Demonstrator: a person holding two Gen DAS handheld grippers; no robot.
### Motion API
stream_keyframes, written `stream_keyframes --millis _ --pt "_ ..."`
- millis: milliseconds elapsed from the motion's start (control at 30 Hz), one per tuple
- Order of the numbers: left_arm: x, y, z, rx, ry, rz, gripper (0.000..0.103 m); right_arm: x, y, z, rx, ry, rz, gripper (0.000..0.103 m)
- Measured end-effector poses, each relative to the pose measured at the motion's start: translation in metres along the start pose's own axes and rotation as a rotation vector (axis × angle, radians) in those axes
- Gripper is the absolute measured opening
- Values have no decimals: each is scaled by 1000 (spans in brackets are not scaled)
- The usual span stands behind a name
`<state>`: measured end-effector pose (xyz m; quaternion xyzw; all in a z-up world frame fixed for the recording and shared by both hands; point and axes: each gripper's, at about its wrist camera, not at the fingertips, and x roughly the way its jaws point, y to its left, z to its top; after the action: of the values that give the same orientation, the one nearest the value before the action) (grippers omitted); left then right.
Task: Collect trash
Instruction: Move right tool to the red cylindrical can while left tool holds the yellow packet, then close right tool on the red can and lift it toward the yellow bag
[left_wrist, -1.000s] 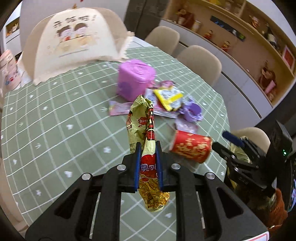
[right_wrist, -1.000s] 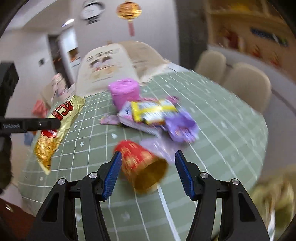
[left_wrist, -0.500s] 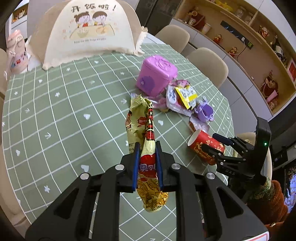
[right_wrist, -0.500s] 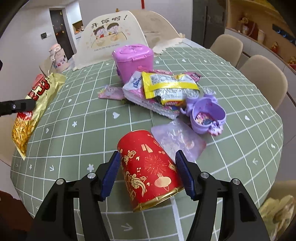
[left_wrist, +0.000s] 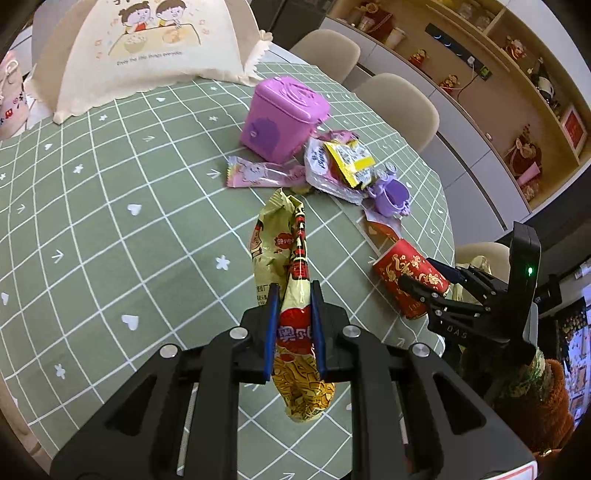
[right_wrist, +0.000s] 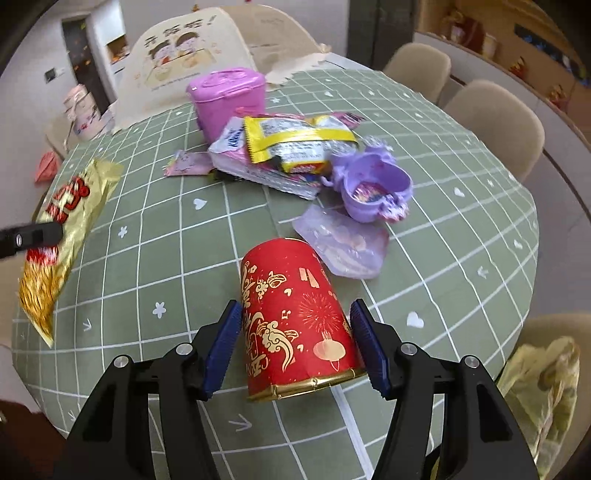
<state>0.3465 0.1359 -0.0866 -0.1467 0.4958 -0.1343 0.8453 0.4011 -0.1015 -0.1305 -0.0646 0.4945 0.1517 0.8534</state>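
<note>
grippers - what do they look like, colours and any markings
Both are black, angular plastic frames with silver bolt heads and blue ribbed pads on the fingers. The left gripper and the right gripper match. Seen from the left wrist view, the right one carries a black housing with a small green light and faint lettering.

A home dining room: a round table (left_wrist: 92, 221) under a green grid-patterned cloth, beige upholstered chairs (left_wrist: 399, 99) drawn up around it, a folding mesh food cover (left_wrist: 147, 48) printed with cartoon children, and wooden wall shelves (left_wrist: 517, 74) lined with figurines and keepsakes
</note>
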Motion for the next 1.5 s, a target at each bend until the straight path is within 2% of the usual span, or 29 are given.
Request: stream_keyframes --millis 333,500,600,900,1200,1500 --pt "20 -8 3 19 46 -35 14 -3 -15 -8 139 9 11 58" --pt "33 -11 10 40 84 -21 15 -9 -2 -13 104 15 -41 56" --pt "37 -17 16 61 81 -19 15 -24 3 -17 96 -25 -39 51" --pt "40 -50 39 105 42 -60 14 -91 -16 -12 138 -172 -85 51" --pt "46 -116 53 207 19 -135 14 -142 -70 -34 242 -244 -183 51" --pt "49 -224 37 383 -4 -261 14 -182 -144 -77 362 -291 -271 51"
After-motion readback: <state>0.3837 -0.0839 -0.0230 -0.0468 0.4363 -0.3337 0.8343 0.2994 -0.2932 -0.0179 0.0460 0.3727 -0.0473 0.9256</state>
